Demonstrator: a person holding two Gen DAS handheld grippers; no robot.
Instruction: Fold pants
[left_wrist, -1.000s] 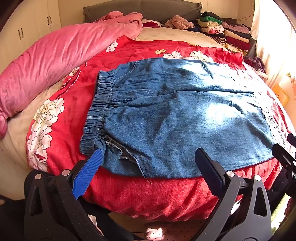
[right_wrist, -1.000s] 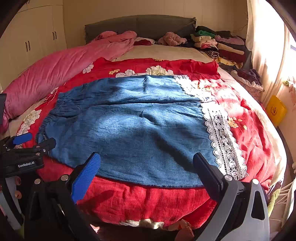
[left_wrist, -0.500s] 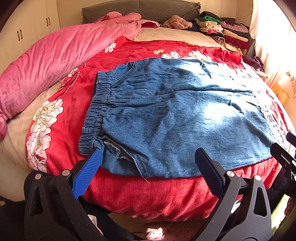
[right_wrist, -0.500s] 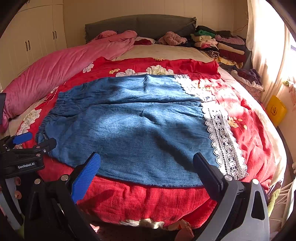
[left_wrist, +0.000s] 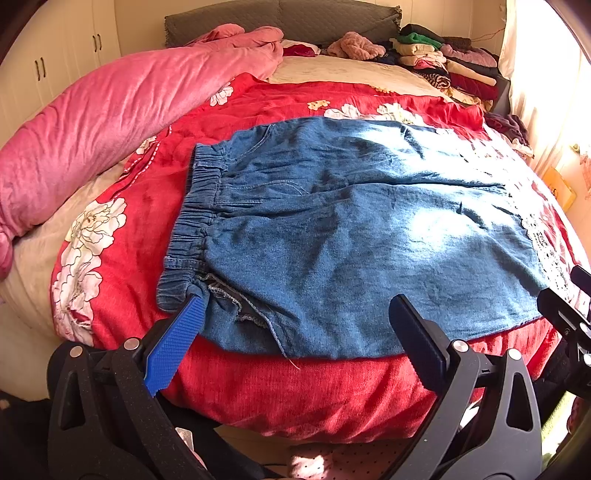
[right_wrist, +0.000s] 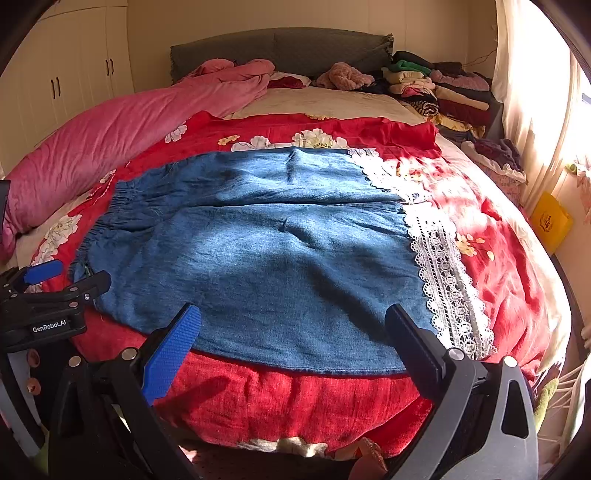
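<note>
Pants (left_wrist: 351, 229): blue denim, laid flat across the red floral blanket (left_wrist: 140, 206) on the bed, elastic waistband (left_wrist: 195, 218) to the left, white lace hems (right_wrist: 447, 277) to the right. The two legs lie side by side, the near one along the bed's front edge. The fabric shows light creases only; no fold is made.

Left gripper (left_wrist: 295, 325): fingers spread wide, holding nothing. It sits at the near edge of the bed by the waist end. The blue finger pad (left_wrist: 173, 347) has its tip at the near waistband corner; whether it touches the cloth cannot be told. The black finger (left_wrist: 413, 339) overlaps the near edge of the denim in this view.

Right gripper (right_wrist: 291, 332): fingers likewise spread wide and empty, placed at the near edge toward the hem end, the black finger (right_wrist: 413, 347) just beside the lace.

Surroundings: a pink quilt (left_wrist: 110, 110) lies along the left side; stacked clothes (right_wrist: 436, 88) sit at the far right by the headboard.
</note>
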